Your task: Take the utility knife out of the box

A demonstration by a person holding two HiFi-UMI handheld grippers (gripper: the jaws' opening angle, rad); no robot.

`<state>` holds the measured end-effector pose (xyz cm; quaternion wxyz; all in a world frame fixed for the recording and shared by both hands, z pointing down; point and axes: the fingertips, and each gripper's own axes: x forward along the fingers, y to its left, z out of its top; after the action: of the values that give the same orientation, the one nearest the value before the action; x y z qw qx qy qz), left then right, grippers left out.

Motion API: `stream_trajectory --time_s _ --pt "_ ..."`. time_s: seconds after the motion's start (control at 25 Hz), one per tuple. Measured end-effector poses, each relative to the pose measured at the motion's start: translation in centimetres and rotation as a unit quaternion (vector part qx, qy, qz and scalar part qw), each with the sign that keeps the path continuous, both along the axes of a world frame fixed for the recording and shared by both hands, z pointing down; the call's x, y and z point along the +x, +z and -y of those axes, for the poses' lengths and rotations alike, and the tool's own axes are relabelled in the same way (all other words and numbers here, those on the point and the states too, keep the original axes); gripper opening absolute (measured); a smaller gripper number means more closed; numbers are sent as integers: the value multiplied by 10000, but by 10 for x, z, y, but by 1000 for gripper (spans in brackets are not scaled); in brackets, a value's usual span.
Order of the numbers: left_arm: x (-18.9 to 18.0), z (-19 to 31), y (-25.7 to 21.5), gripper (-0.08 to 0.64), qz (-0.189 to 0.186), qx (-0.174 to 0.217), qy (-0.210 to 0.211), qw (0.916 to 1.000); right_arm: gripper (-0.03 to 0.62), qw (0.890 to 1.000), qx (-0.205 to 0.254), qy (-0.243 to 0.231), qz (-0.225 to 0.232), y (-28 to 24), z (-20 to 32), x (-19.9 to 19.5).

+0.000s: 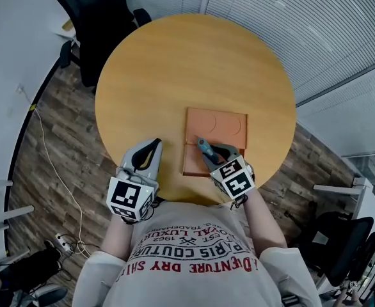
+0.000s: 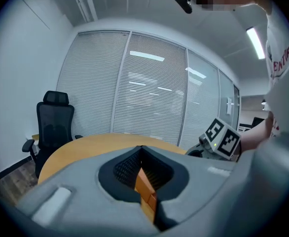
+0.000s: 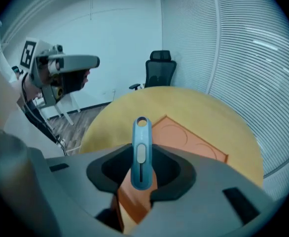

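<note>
Two grippers: right gripper (image 1: 213,152) tilts down, fingers (image 3: 176,172) pinching utility knife (image 3: 141,147) above box (image 1: 216,123); left gripper (image 1: 154,144) level, closed empty.

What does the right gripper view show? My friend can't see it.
A blue utility knife is pinched in the right hand-held gripper, above an orange box on a round wooden table. The left hand-held gripper hangs at upper left, with a black office chair and window blinds behind.

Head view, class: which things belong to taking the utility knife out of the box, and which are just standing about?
Job: utility knife, right gripper clamped on it, orange box.
About: left gripper, round table, black office chair, window blinds.
</note>
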<state>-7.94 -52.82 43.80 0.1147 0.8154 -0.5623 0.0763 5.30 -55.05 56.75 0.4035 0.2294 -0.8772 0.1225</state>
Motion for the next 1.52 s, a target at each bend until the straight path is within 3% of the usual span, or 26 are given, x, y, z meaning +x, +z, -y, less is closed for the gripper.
stream_trajectory --time_s 0.16,0.32,0.52,0.84,0.92,1.12,1.52 --pt "12 6 -24 -6 176 284 212 9992 133 9937 268 566 925 -52 14 1" --pt "21 7 -50 -6 252 568 313 9976 133 9795 869 940 1555 -105 17 14" --pt "28 8 -78 -6 199 843 361 9956 132 9469 1608 1407 2401 -163 18 37" --pt "45 9 -84 -6 174 844 409 9954 132 8948 2707 2005 2931 -211 11 84" --pt "49 10 -84 -6 150 825 406 9957 132 8923 2788 2055 2895 -212 10 89" --pt "56 10 -89 -6 154 858 479 9950 132 8966 2901 2106 2600 -210 9 91" --pt "55 14 -89 -6 250 864 431 9950 132 9046 2837 1986 2486 -204 8 87"
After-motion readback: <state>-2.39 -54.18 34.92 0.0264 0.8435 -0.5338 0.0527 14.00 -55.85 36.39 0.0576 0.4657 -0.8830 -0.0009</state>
